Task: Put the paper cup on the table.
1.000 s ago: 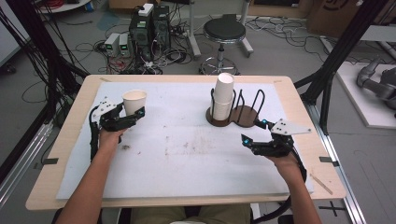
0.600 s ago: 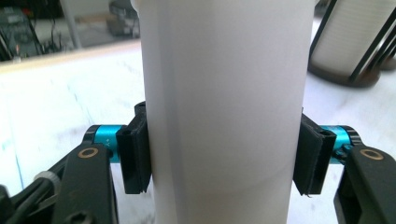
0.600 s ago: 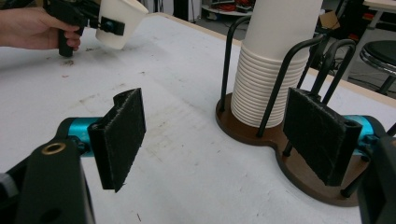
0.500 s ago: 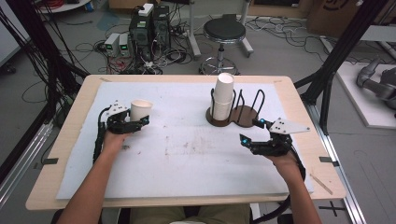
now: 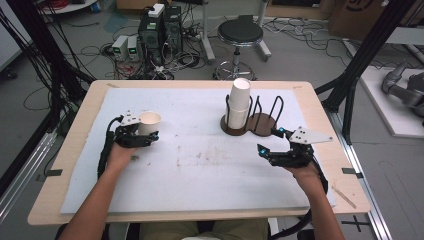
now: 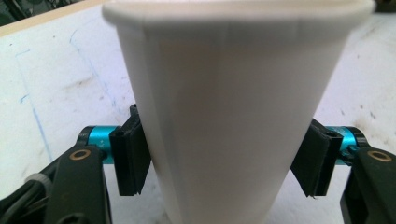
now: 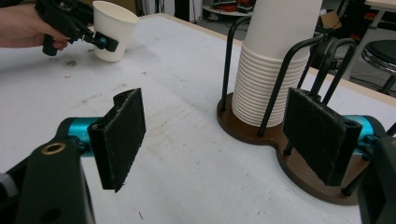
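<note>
The left gripper (image 5: 142, 134) has its jaws around a white paper cup (image 6: 233, 107), whose base is cut off; the right gripper (image 5: 274, 145) is wide open and empty.

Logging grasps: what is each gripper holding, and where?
Left gripper holds the paper cup by its lower side wall; right gripper is open, holding nothing.

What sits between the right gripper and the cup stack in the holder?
The holder's black wire uprights stand in front of the cup stack on the right gripper's side. Otherwise only bare table cover; its open jaws hold nothing.
</note>
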`<state>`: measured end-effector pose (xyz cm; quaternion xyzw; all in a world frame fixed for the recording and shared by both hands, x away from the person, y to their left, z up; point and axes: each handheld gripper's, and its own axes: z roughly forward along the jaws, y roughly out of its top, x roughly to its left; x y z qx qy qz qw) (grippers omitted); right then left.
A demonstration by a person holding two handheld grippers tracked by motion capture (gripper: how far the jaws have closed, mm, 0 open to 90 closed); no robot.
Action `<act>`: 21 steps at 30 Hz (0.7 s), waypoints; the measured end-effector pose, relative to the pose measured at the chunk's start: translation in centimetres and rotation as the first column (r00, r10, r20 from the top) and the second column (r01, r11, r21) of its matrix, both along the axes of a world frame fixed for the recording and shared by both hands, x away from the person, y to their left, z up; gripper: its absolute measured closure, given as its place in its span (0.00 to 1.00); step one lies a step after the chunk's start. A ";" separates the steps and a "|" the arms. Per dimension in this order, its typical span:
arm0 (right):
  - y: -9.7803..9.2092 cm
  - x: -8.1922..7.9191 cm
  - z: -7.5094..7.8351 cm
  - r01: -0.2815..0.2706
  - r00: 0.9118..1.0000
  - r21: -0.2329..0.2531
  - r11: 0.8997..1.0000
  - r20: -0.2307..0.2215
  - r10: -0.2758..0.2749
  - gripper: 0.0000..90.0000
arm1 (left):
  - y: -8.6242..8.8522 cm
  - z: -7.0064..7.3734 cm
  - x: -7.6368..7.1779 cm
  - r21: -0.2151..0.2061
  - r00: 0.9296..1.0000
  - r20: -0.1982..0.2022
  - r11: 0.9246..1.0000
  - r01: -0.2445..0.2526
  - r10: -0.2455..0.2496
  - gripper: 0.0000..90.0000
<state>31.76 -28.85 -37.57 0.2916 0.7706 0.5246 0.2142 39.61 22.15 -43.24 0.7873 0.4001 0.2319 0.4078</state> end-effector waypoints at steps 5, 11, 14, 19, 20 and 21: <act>0.0 0.0 0.0 -0.003 1.000 -0.001 1.000 -0.001 0.003 0.24 | 0.3 -0.2 -0.9 -0.034 0.998 0.000 0.998 -0.057 0.057 0.35; 0.2 0.0 -0.1 -0.015 1.000 0.001 1.000 -0.009 0.015 0.24 | 0.8 -0.4 -1.3 -0.048 0.997 -0.051 0.997 -0.065 0.063 0.32; 0.1 0.0 -0.1 -0.016 1.000 0.003 1.000 -0.011 0.016 0.24 | 0.8 -0.8 -1.4 -0.026 0.994 -0.095 0.998 -0.060 0.057 0.28; 0.0 0.0 -0.1 -0.015 1.000 0.001 1.000 -0.012 0.015 0.24 | 1.2 -0.6 -2.1 -0.037 0.991 -0.122 0.997 -0.064 0.060 0.27; 0.0 0.1 -0.1 -0.014 1.000 0.000 1.000 -0.012 0.014 0.24 | 1.4 -0.6 -2.3 -0.039 0.989 -0.134 0.997 -0.063 0.057 0.26; 0.0 0.0 -0.2 -0.015 1.000 0.001 1.000 -0.017 0.015 0.24 | 1.6 -0.6 -2.5 -0.039 0.988 -0.143 0.997 -0.060 0.054 0.26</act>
